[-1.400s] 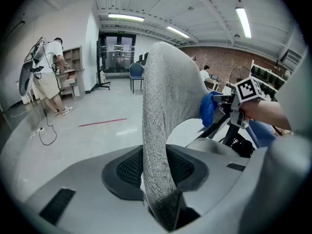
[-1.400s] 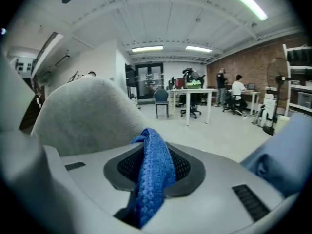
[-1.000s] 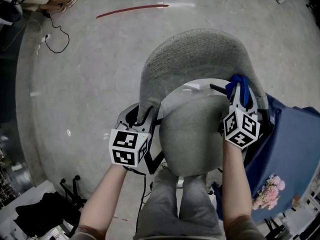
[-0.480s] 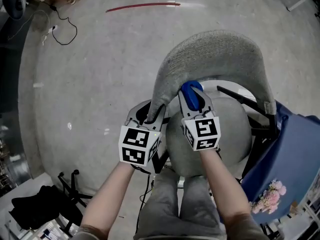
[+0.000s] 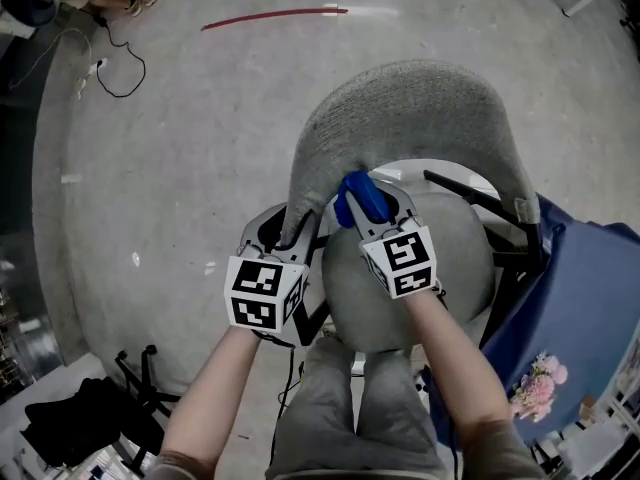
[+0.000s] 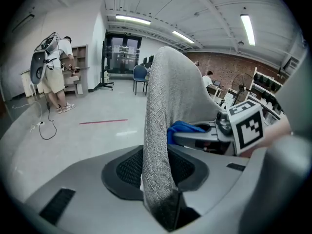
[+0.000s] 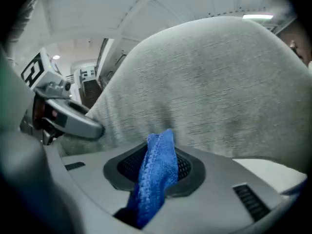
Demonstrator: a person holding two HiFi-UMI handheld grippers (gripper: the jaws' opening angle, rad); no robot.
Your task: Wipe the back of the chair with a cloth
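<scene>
The grey fabric chair back point(image 5: 410, 118) curves around a round grey seat point(image 5: 410, 268), seen from above in the head view. My left gripper point(image 5: 290, 230) is shut on the back's left edge; that edge point(image 6: 156, 130) stands upright between its jaws point(image 6: 158, 179). My right gripper point(image 5: 362, 203) is shut on a blue cloth point(image 5: 355, 193), which lies against the inner face of the back near its left end. In the right gripper view the cloth point(image 7: 156, 174) sticks up from the jaws in front of the grey fabric point(image 7: 209, 91).
A blue-covered surface point(image 5: 580, 308) with pink flowers point(image 5: 540, 383) stands close on the right. A red line point(image 5: 265, 15) and a black cable point(image 5: 115, 73) lie on the concrete floor. A black wheeled base point(image 5: 90, 418) sits lower left. A person point(image 6: 53, 67) stands far off.
My right gripper has swept with the blue cloth from the right end of the chair back to near its left end. The left gripper has kept its hold.
</scene>
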